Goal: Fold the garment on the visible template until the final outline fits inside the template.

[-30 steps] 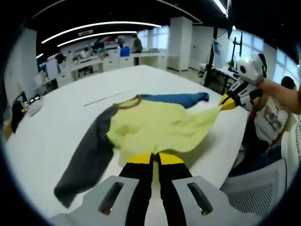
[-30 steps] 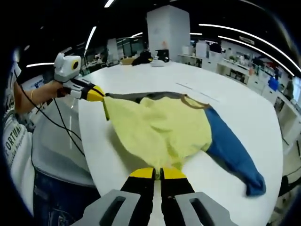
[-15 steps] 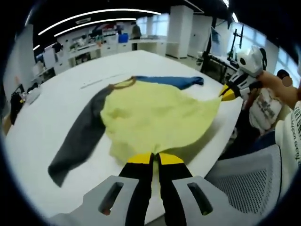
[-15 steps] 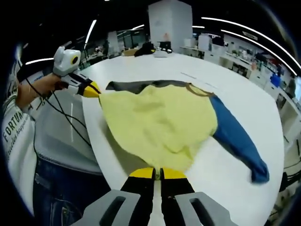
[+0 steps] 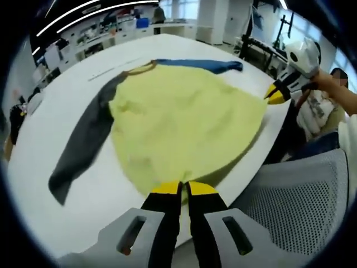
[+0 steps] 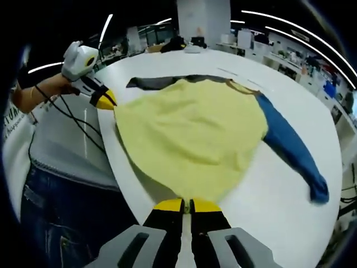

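Both claws, left claw (image 5: 179,187) and right claw (image 6: 187,205), are clamped on the hem of the yellow raglan sweatshirt (image 5: 184,114), which since a second ago got pulled flatter across the white bench (image 5: 67,128), so it's probably ready for folding.

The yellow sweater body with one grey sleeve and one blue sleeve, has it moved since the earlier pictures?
Yes. The yellow sweater body now spreads flatter and wider toward the white table's near edge.

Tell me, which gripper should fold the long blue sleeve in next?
Right, probably. The long blue sleeve lies on the same side of the soft yellow sweater as the right gripper; the left gripper sits by the grey sleeve. Both are shut on its hem, so right must let go first.
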`<state>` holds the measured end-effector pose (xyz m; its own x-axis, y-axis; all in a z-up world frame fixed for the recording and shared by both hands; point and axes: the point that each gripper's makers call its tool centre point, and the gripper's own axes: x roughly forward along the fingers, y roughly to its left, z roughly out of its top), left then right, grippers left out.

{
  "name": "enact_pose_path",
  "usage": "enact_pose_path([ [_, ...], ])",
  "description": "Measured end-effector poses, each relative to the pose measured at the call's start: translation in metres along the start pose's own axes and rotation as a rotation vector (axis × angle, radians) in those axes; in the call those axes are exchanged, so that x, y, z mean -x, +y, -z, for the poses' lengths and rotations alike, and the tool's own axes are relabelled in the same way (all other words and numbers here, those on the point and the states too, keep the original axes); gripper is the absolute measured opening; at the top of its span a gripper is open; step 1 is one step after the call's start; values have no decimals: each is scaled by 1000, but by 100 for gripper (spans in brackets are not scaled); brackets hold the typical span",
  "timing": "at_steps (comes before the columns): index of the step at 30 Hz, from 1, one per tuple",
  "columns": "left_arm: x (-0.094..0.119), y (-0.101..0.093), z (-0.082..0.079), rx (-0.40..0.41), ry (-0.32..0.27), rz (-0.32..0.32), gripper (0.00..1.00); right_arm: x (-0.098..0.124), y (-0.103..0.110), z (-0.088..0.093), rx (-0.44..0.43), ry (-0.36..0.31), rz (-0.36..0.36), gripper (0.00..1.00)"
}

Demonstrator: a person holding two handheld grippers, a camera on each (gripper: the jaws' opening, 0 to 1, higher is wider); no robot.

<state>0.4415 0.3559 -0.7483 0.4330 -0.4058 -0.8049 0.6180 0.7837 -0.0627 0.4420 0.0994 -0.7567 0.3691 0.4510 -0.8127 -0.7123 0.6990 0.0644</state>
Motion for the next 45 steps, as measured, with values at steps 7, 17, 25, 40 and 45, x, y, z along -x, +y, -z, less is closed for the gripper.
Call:
enact_pose_path([
  [7,-8,0,16,16,39,-3,2,-9,0,15,0,38,1,0],
  [17,-9,2,23,60,21,-10,6,-10,3,22,-137,42,-14,6],
  [25,3,18,9,87,-71,-54,24,0,-2,15,-219,26,-4,18],
  [40,19,55,21,175,-82,-121,32,4,-5,21,-307,52,23,26],
  [45,13,76,35,181,-45,-181,28,-4,-11,28,-324,74,77,23],
])
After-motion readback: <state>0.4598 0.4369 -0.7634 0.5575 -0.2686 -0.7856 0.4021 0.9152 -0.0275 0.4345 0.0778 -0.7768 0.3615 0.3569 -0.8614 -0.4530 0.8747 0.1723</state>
